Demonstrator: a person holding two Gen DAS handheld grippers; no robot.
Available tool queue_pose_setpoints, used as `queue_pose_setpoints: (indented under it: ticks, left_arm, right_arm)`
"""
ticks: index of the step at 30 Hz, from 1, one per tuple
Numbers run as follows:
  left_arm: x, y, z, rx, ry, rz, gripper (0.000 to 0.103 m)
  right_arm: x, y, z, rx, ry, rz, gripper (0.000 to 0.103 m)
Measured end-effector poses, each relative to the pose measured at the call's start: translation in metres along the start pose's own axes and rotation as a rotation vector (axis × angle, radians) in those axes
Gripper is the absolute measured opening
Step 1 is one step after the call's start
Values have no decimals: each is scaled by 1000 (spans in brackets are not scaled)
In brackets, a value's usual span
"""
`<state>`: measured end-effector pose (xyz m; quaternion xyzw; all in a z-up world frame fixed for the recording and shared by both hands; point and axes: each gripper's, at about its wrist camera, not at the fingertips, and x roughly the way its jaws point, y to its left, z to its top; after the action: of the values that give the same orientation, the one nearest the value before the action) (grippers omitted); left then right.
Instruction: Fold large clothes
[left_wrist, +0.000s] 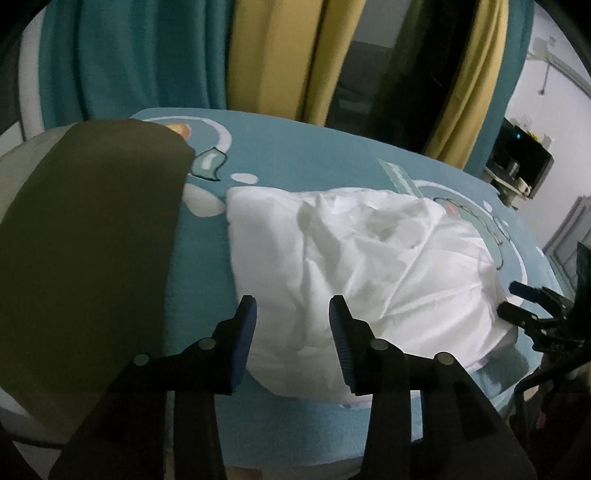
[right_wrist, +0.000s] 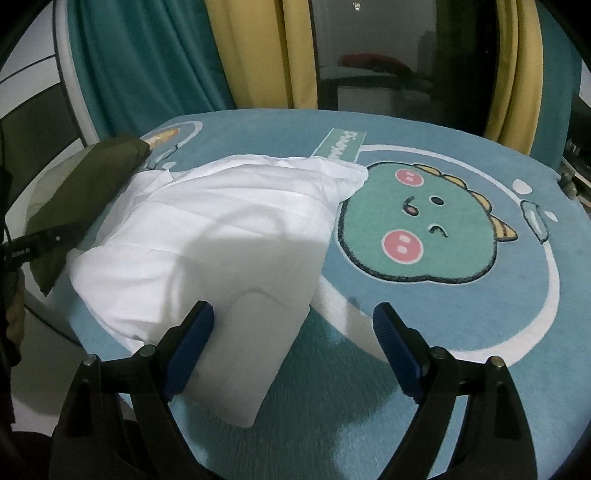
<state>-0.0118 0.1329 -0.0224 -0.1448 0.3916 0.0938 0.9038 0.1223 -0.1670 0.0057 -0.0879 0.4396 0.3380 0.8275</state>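
Note:
A white garment (left_wrist: 369, 266) lies folded into a rumpled bundle on a blue cover printed with a cartoon dinosaur (right_wrist: 424, 236). My left gripper (left_wrist: 291, 308) hovers over the bundle's near left edge, open, with no cloth pinched between its blue pads. In the right wrist view the white garment (right_wrist: 221, 236) runs from the back left to a smooth folded corner near my right gripper (right_wrist: 293, 312). That gripper stands wide open just above this corner and the pads do not press on it. The right gripper's fingertips (left_wrist: 517, 299) also show beside the bundle's right end.
A folded olive-green garment (left_wrist: 92, 240) (right_wrist: 92, 177) lies to the left of the white one. Teal curtains (left_wrist: 140, 55) and yellow curtains (left_wrist: 273, 51) hang behind the blue cover (left_wrist: 295, 155). A dark shelf with small items (left_wrist: 524, 166) stands at the far right.

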Motion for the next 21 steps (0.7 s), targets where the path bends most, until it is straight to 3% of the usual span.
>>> queue_pose_setpoints:
  ticks: [4,10,16,21]
  left_arm:
    - [-1,9,1,-24,-20,-2,56]
    - [9,16,0,-39,31,-14,56]
    - [17,28,4,-69,26,16,56]
    - [38,41,7,-138,65,-34,58]
  right_arm:
    - [-6,0,2,0,-7,-8,88]
    - [-9,-2,3,1,-8,-16,88]
    - [-7,-10,4,18,-5,-5,88]
    - [-7,-16,8,33,-14,-10,88]
